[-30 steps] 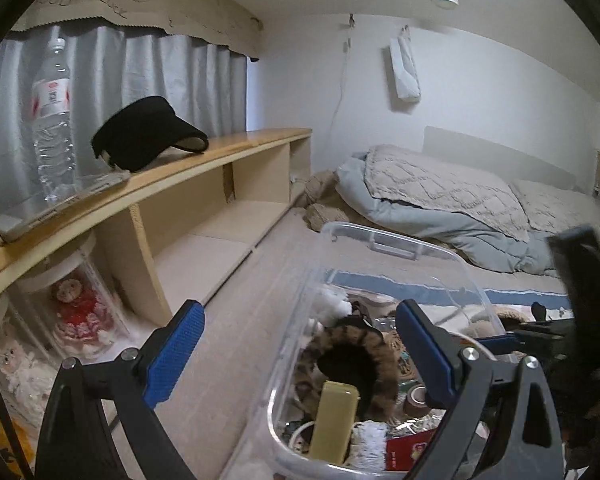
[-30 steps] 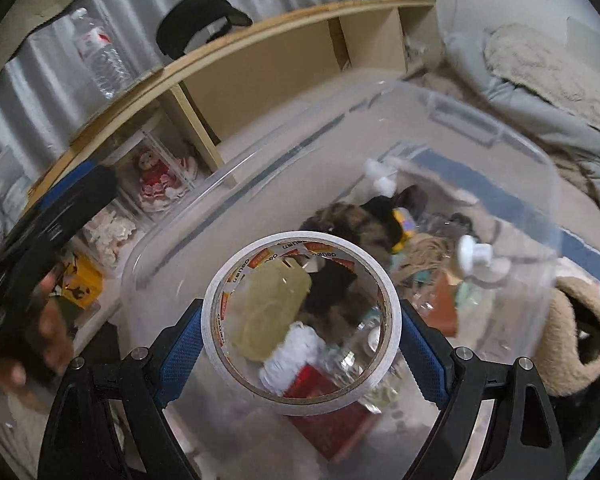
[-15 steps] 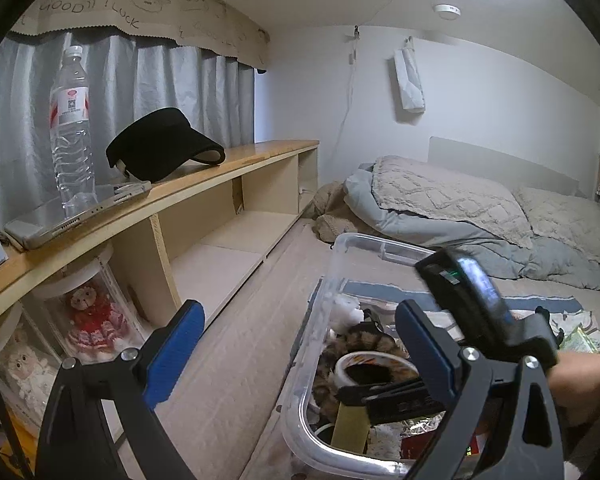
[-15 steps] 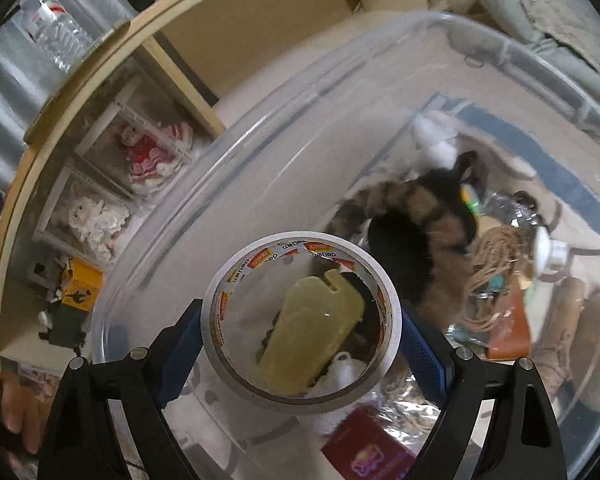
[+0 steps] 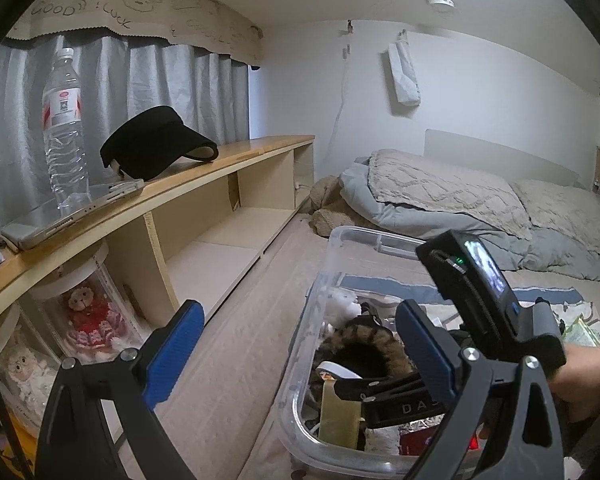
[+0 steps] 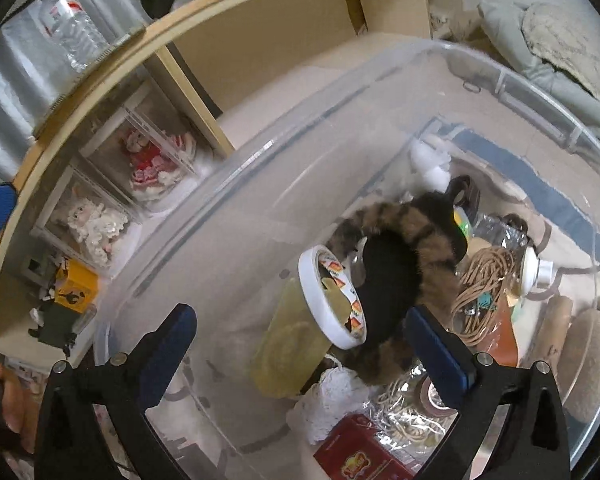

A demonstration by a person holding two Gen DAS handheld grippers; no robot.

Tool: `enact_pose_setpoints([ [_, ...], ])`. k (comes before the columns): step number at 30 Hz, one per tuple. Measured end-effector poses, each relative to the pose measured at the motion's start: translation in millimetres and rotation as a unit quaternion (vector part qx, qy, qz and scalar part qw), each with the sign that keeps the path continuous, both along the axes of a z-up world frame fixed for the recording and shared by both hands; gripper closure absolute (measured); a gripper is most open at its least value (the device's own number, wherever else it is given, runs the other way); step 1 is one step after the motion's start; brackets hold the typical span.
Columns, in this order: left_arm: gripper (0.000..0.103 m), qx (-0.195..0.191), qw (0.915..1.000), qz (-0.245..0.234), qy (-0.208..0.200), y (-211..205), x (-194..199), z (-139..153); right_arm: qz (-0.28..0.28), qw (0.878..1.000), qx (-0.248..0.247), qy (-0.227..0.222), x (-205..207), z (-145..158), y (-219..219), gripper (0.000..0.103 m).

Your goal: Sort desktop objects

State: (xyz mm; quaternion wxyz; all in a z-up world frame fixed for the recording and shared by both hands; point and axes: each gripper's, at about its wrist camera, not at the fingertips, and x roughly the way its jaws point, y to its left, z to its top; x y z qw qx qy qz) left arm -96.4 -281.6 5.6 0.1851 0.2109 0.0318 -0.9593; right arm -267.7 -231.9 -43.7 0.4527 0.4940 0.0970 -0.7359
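- Right wrist view: right gripper (image 6: 300, 344) jaws have just been opening, now spread wide, nothing between the pads; tape roll (image 6: 332, 297) lies free just ahead of the fingertips, inside the clear bin (image 6: 380, 80).
- Roll rests tilted on a yellow-green block (image 6: 288, 352), against the furry brown-black item (image 6: 400, 280); its hole faces up and to the left.
- Left gripper (image 5: 300, 356) wide open, empty, pointed past the bin's left wall.
- Right hand is the nearer one; likely next move is backing straight out, fingers clear of the roll.
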Motion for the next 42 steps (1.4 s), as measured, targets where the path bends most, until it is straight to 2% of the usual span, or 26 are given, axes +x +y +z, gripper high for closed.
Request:
enact_pose_setpoints([
  [10,0.006,0.002,0.9998,-0.020,-0.008,18.1,-4.6,1.8,0.006,0.995,-0.032,0.092,19.2,28.5,38.2,0.000],
  [18,0.006,-0.003,0.9991,-0.038,-0.015,44.0,-6.4,9.5,-0.026,0.986,-0.067,0.151,33.7,52.9,89.8,0.000],
  [24,0.006,-0.029,0.9981,-0.052,-0.016,72.7,-2.7,22.9,-0.044,0.977,-0.085,0.191,48.3,74.6,125.1,0.000],
  [29,0.006,-0.036,0.9974,-0.061,-0.011,94.1,4.0,35.5,-0.057,0.972,-0.091,0.210,61.1,87.0,151.8,0.000],
  [34,0.006,-0.025,0.9972,-0.070,-0.007,110.4,14.0,45.5,-0.082,0.966,-0.095,0.224,72.2,99.2,183.5,0.000],
  [42,0.005,-0.027,0.9971,-0.071,-0.006,137.3,30.1,52.3,-0.118,0.958,-0.103,0.242,97.5,112.3,235.9,0.000],
])
